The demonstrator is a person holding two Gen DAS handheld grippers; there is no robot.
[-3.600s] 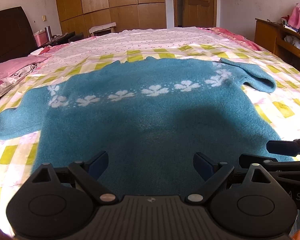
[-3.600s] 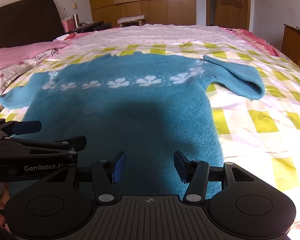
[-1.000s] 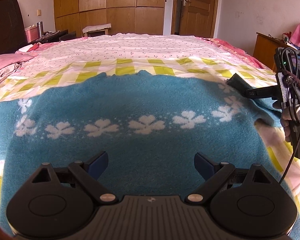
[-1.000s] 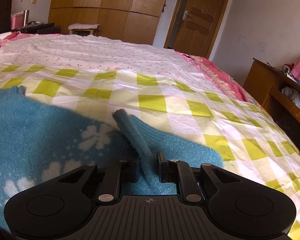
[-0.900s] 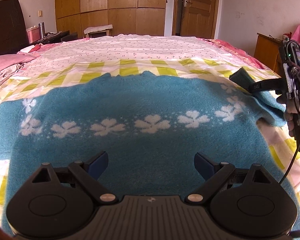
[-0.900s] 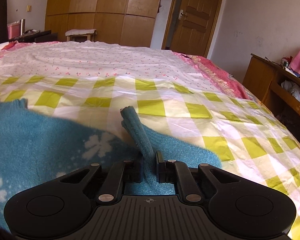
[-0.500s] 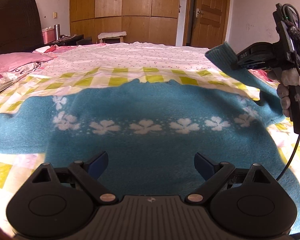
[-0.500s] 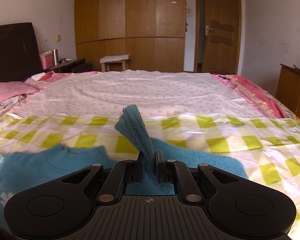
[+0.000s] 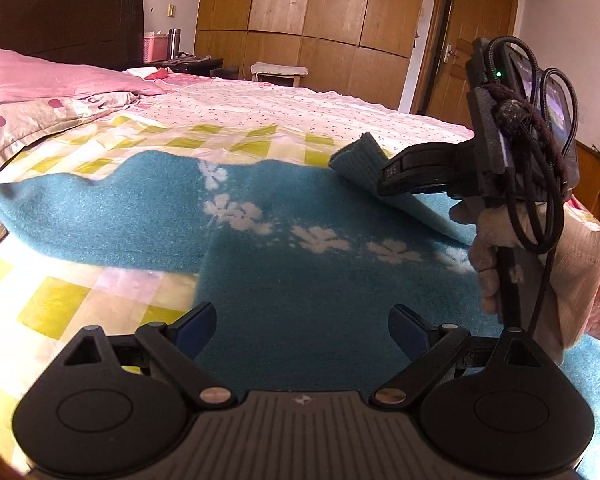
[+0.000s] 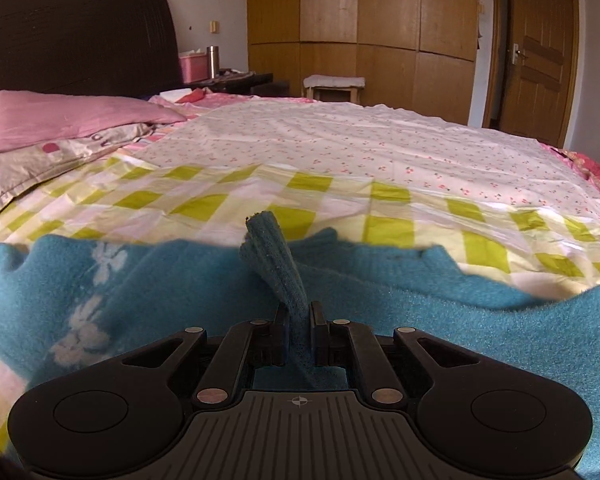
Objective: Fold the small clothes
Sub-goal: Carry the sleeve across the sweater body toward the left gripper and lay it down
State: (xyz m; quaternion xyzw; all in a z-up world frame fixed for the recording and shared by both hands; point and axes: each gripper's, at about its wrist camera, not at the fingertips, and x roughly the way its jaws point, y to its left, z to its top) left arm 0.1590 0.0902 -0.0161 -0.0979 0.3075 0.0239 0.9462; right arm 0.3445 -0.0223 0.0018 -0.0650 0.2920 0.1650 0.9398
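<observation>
Blue sweater [image 9: 300, 280]: flat on bed [image 10: 340, 152]; sleeve cuff [image 10: 278, 264] pinched in right tool [image 10: 299, 322], lifted over body. Left tool [image 9: 302, 326] spread, empty. Risk: thin pinch slips, sleeve drops crooked

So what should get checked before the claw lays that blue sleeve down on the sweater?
1. Right claw shut on the cuff of the fuzzy blue sleeve: ok; its jaws have just been closing.
2. Sleeve lifted over the body of the blue knit sweater with white flowers: ok.
3. Left claw open with nothing between its jaws: ok.
4. Other sleeve lying spread out flat: ok.
5. Sweater body smooth where the sleeve would land: ok in the part seen.
6. Bottom hem straight: cannot tell, out of view.
</observation>
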